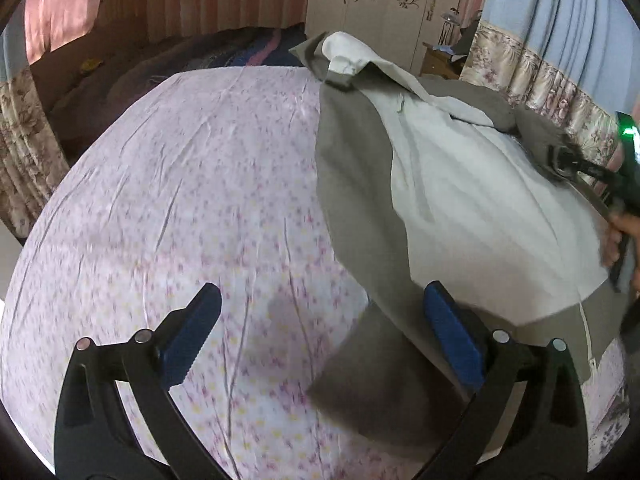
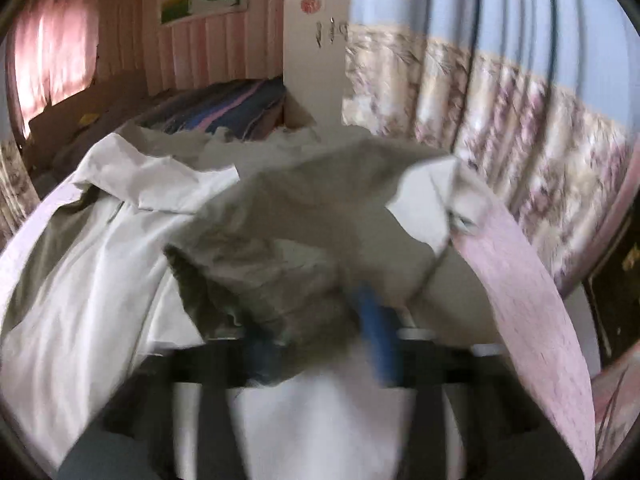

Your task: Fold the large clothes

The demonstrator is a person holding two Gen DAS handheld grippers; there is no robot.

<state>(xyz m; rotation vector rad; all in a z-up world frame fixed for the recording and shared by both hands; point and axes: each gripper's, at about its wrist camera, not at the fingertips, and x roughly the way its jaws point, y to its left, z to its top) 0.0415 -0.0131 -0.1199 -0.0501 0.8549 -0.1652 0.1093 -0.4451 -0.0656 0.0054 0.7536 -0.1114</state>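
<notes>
Left wrist view: the left gripper (image 1: 320, 336) hangs at the bottom of the frame, fingers spread wide and holding nothing, over the sheet (image 1: 192, 200). The jacket (image 1: 460, 184) fills the right half. At the right edge, the right gripper (image 1: 560, 158) pinches a jacket fold; its own view is blurred.

Matt grey-and-white cloth jacket (image 1: 452, 184) lies on a creased, floral cotton-like bedsheet (image 1: 192, 200); gripper pads (image 1: 454, 336) look ribbed blue plastic.
</notes>
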